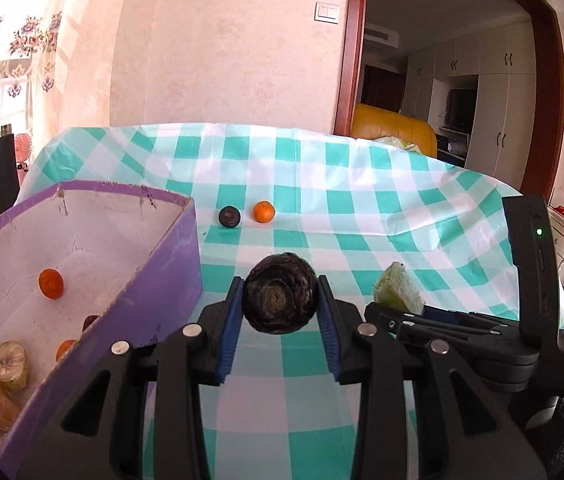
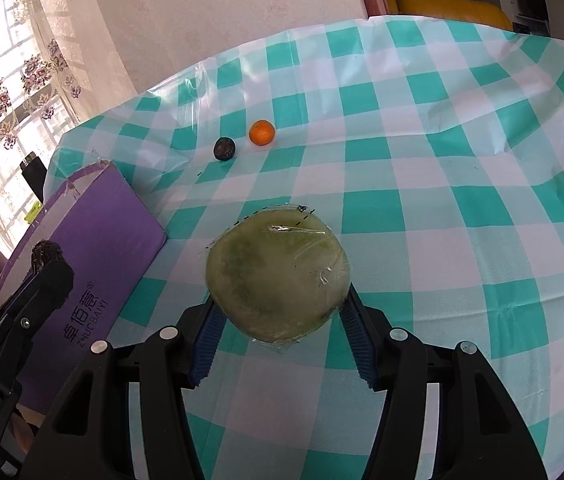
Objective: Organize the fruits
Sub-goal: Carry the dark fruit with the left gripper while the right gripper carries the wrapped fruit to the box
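My left gripper [image 1: 281, 300] is shut on a dark round fruit [image 1: 281, 298] and holds it above the checked tablecloth, just right of the purple box [image 1: 170, 264]. My right gripper [image 2: 278, 312] is shut on a plastic-wrapped green melon half [image 2: 278, 276], cut face towards the camera; it also shows in the left wrist view [image 1: 398, 290]. A small dark fruit [image 1: 229, 216] [image 2: 224, 148] and an orange [image 1: 263, 211] [image 2: 261, 132] lie side by side farther back on the table. The box holds an orange piece [image 1: 51, 283], a peeled banana piece [image 1: 8, 364] and several other fruits.
The table is covered with a green-and-white checked cloth [image 2: 442, 220]. The purple box [image 2: 98, 232] stands at the left edge. A dark bottle [image 1: 3, 168] stands beyond the table's left side. A yellow sofa [image 1: 394, 126] sits behind the table.
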The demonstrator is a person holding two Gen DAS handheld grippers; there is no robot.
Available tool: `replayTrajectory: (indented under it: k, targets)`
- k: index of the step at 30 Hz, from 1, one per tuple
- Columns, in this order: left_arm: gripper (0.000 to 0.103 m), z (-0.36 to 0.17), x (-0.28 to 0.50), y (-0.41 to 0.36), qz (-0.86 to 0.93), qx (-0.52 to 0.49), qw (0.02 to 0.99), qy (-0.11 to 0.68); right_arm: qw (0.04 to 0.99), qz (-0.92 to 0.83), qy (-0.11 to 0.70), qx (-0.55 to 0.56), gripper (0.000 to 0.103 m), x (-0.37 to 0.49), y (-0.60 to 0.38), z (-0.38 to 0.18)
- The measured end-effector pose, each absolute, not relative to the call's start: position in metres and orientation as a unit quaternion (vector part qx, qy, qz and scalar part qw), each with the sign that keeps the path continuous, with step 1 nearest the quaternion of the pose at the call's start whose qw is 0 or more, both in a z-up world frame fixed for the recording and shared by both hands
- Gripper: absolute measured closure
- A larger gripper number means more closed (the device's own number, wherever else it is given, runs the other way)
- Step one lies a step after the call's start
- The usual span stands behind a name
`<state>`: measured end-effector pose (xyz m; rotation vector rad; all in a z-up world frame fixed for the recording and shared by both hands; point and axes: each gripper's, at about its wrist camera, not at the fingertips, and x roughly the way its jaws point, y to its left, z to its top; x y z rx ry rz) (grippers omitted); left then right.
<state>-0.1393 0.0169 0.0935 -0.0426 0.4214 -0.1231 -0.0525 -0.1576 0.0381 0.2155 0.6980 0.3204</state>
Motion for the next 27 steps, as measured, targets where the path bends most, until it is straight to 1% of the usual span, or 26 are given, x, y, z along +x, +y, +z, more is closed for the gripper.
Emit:
replayTrajectory:
  k: [5, 12, 20, 27]
  targets:
    - [0.067, 0.123, -0.166, 0.033, -0.034, -0.002, 0.986, 0.162, 0.927, 0.199, 0.306, 0.089, 0.048, -0.065, -0.131, 0.066]
    - [0.067, 0.148, -0.182, 0.086, 0.027, -0.005, 0.988, 0.15, 0.925, 0.25, 0.283, 0.048, 0.048, -0.074, -0.083, 0.093]
    - [0.067, 0.158, -0.191, 0.157, 0.113, 0.001, 0.981, 0.16, 0.914, 0.31, 0.261, -0.003, 0.048, -0.075, -0.015, 0.118]
    - [0.067, 0.157, -0.174, 0.202, 0.17, 0.026, 0.963, 0.209, 0.896, 0.354, 0.259, -0.064, 0.048, -0.067, 0.053, 0.13]
